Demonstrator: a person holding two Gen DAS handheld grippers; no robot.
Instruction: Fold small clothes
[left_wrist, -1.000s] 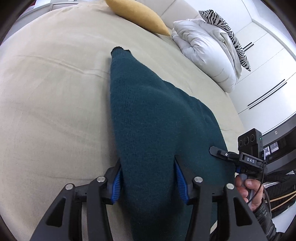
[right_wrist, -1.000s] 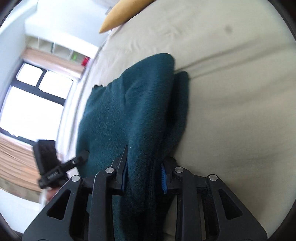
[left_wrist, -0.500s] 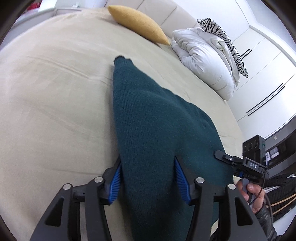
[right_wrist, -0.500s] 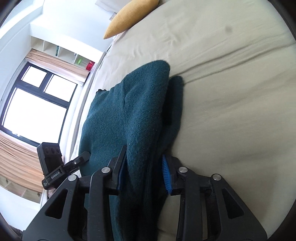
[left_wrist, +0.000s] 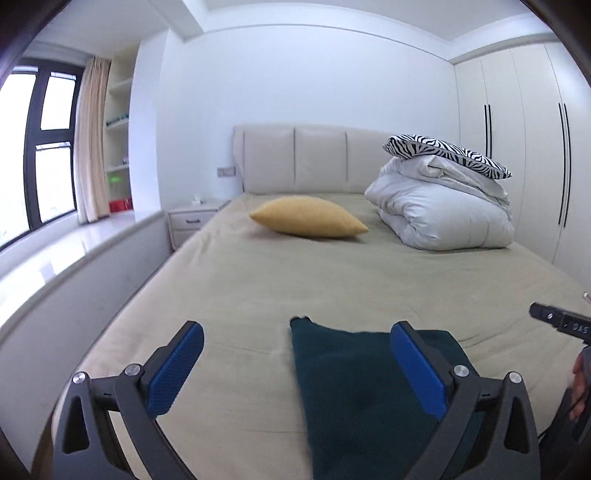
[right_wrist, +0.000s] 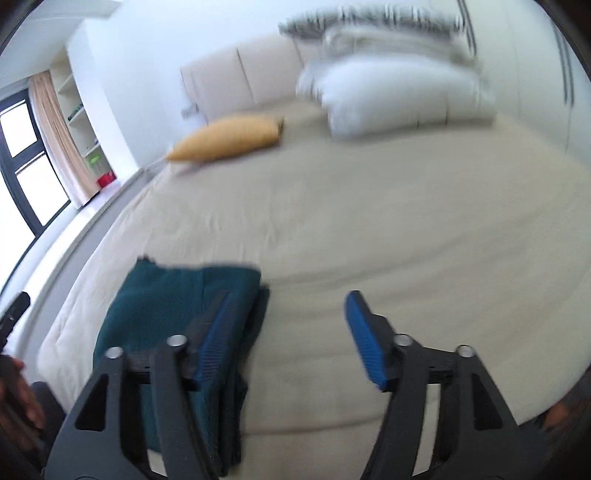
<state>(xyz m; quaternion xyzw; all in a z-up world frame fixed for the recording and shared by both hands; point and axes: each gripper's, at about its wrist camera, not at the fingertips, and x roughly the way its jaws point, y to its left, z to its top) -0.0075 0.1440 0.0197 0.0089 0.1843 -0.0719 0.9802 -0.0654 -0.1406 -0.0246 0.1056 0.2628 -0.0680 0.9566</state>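
Note:
A dark teal knitted garment (left_wrist: 362, 391) lies folded on the beige bed sheet (left_wrist: 295, 280) near the front edge. It also shows in the right wrist view (right_wrist: 166, 306), low left. My left gripper (left_wrist: 295, 365) is open and empty, lifted above the bed, its right finger over the garment. My right gripper (right_wrist: 284, 336) is open and empty, its left finger over the garment's right edge. The right wrist view is blurred.
A yellow cushion (left_wrist: 306, 218) lies mid-bed. A folded white duvet (left_wrist: 439, 210) with a zebra pillow (left_wrist: 447, 151) on top sits at the back right. A nightstand (left_wrist: 192, 221) and window are left, wardrobes right.
Both grippers have let go of the garment, opened wide and lifted back. The garment now lies flat and folded on the bed.

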